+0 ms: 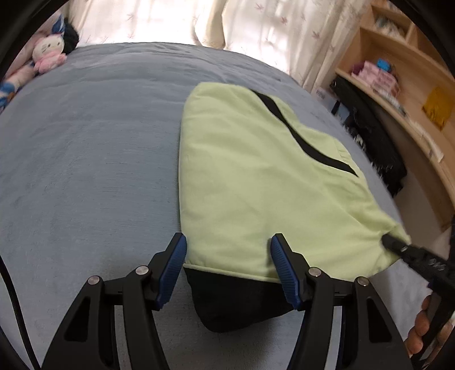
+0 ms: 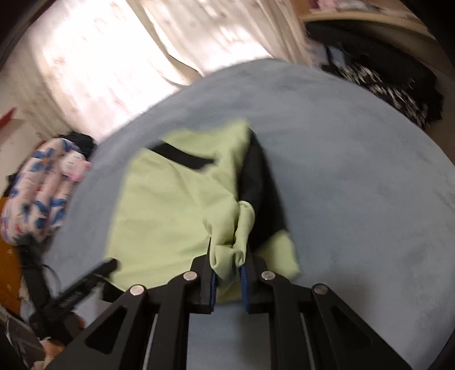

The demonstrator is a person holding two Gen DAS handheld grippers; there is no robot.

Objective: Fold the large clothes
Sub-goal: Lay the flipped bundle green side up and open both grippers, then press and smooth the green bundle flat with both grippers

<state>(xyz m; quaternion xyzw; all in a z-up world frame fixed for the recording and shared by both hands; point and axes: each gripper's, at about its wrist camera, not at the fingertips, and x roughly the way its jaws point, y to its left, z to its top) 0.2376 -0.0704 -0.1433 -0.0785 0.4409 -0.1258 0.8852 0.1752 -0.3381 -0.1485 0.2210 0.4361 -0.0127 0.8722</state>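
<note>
A light green garment [image 1: 256, 176] with a black stripe and a black part at its near end lies on a blue-grey bed cover [image 1: 85, 156]. My left gripper [image 1: 227, 244] hovers open over the garment's near left corner, its blue pads [image 1: 173, 264] wide apart and pressing on nothing. My right gripper [image 2: 227, 256] is shut on a bunched fold of the green garment [image 2: 159, 216] at its near right corner. In the left wrist view the right gripper's tip [image 1: 392, 242] bites that corner. The left gripper [image 2: 111, 264] shows dark and blurred at lower left in the right wrist view.
A plush toy [image 1: 48, 54] and a flowered pillow [image 2: 37, 187] lie at the bed's far left corner. Wooden shelves [image 1: 398, 71] and dark clothing [image 1: 372, 136] stand beyond the bed's right edge. Pale curtains [image 1: 170, 20] hang behind the bed.
</note>
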